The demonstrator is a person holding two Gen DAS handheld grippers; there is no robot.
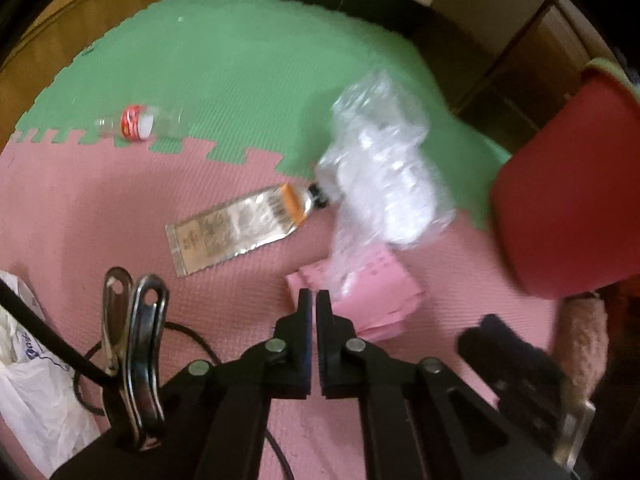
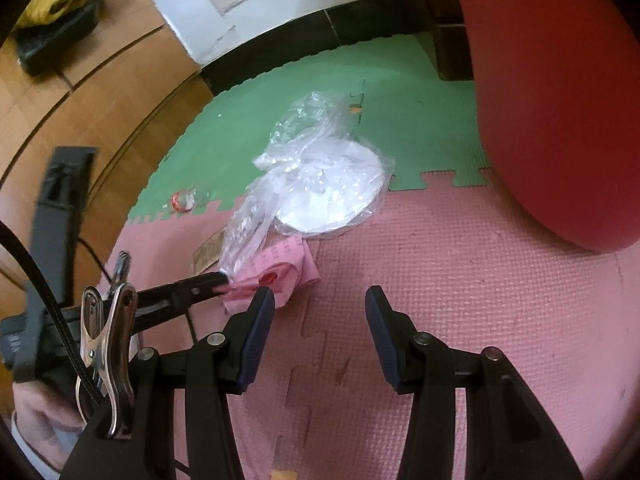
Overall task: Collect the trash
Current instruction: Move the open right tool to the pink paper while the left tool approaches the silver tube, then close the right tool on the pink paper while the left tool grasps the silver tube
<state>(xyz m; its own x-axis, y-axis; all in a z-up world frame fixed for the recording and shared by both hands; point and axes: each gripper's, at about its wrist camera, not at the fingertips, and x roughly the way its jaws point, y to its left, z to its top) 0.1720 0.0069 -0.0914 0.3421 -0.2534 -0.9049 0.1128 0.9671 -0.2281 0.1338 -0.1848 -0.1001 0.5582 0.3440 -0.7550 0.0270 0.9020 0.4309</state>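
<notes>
My left gripper (image 1: 315, 300) is shut on the tail of a clear crumpled plastic bag (image 1: 380, 168), which also shows in the right wrist view (image 2: 320, 172). The bag stretches away over the mat. A folded pink paper (image 1: 380, 300) lies under the fingertips; in the right wrist view (image 2: 288, 264) the left gripper (image 2: 224, 278) touches it. A flattened metallic tube (image 1: 240, 224) and a small clear bottle with a red label (image 1: 138, 122) lie further out. My right gripper (image 2: 320, 300) is open and empty above the pink mat.
A red bin (image 1: 568, 200) stands at the right, large in the right wrist view (image 2: 552, 92). Pink and green foam mats (image 2: 440, 260) cover the floor. A white plastic bag (image 1: 32, 392) lies at the left. A wooden cabinet (image 2: 80, 100) and a wall border the mats.
</notes>
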